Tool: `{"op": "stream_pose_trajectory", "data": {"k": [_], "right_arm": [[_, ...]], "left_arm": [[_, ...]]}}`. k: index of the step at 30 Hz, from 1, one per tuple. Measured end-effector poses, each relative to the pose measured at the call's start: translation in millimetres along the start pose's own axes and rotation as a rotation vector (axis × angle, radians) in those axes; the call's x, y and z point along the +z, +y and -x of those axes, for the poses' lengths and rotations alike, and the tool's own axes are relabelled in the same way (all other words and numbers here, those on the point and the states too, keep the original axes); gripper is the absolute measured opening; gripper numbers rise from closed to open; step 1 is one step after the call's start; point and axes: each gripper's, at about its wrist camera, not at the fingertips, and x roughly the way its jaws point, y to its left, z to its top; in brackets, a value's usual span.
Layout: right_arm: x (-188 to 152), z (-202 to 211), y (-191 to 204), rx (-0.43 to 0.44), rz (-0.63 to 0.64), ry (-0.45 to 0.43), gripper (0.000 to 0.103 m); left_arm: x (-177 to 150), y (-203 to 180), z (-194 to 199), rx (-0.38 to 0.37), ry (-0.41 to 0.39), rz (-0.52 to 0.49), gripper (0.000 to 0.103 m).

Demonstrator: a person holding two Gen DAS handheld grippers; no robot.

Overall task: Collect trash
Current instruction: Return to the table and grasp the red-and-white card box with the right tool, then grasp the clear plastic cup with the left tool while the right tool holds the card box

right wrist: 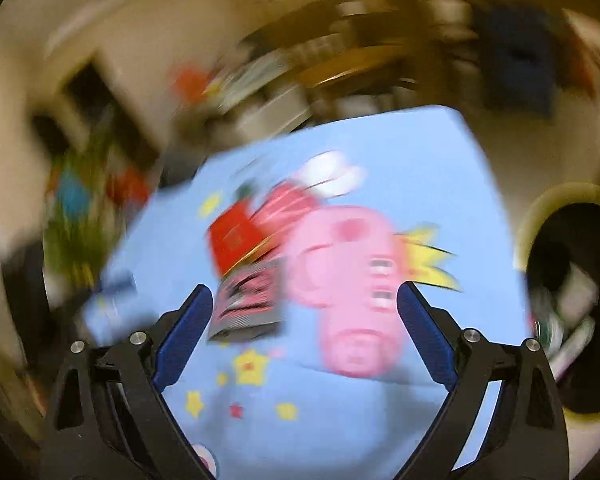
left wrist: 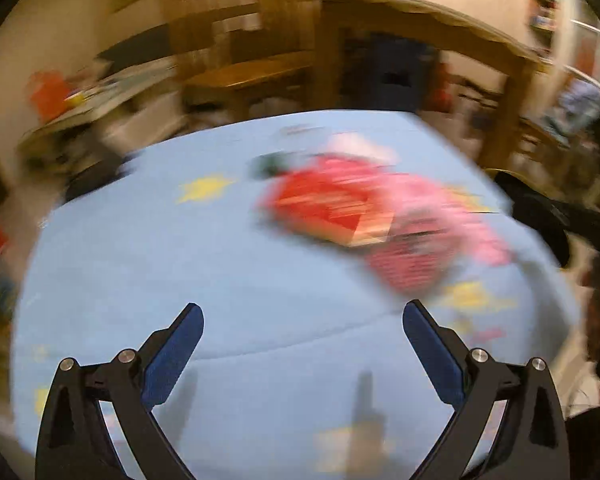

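Both views are motion-blurred. A red wrapper (left wrist: 324,204) (right wrist: 236,236) lies on the light blue printed tabletop (left wrist: 180,264) (right wrist: 420,168), with a red-striped wrapper (left wrist: 404,268) (right wrist: 248,304) beside it and a white crumpled piece (left wrist: 360,146) (right wrist: 332,174) behind. A small dark green item (left wrist: 270,162) sits left of the red wrapper. My left gripper (left wrist: 303,316) is open and empty, short of the pile. My right gripper (right wrist: 305,296) is open and empty, with the striped wrapper near its left finger. A trash bin (right wrist: 560,280) with a yellowish rim holds trash at the right.
A pink cartoon figure (right wrist: 352,280) is printed on the tabletop. A wooden table (left wrist: 420,20) and chair (left wrist: 252,76) stand behind. A cluttered shelf (left wrist: 100,92) is at the left. The bin's dark edge (left wrist: 540,216) shows right of the table.
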Motion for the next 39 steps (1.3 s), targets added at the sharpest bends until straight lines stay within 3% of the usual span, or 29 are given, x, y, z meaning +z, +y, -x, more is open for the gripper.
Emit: {"op": "stream_pose_trajectory", "data": {"k": [5,8,10,21,22,23,28,32,36,39], "right_arm": [[1,-30,46,0.001,0.086,0.035,0.096],[-2,-51,68,-0.135,0.242,0.100,0.097],[-10,-65,72,-0.193,0.267,0.142,0.097],[-13,-102,91,-0.263,0.342,0.202,0.097],[-12,-106,91,-0.258,0.331,0.211,0.095],[-9,-108,88,-0.218,0.285,0.238,0.084],[-13,-102,96,-0.242,0.312,0.275,0.082],[-23,-82,101,-0.266,0.340,0.225,0.075],[-15,-53,73,-0.148,0.154,0.147,0.054],[-17,-43,47,-0.082,0.047,0.107,0.053]], "left_arm": [[-10,83,10,0.123,-0.050,0.135,0.096],[-10,107,7,0.051,-0.037,0.225,0.096],[-9,108,6,0.041,-0.035,0.223,0.096],[-10,104,-1,-0.031,-0.011,0.238,0.096],[-11,105,-3,-0.032,-0.006,0.246,0.096],[-11,106,-3,-0.031,-0.004,0.250,0.096],[-12,103,-5,-0.007,0.004,0.246,0.096],[-12,100,-9,0.017,0.010,0.237,0.096],[-8,92,-9,0.032,0.005,0.210,0.096],[11,82,-13,0.004,-0.001,0.172,0.096]]}}
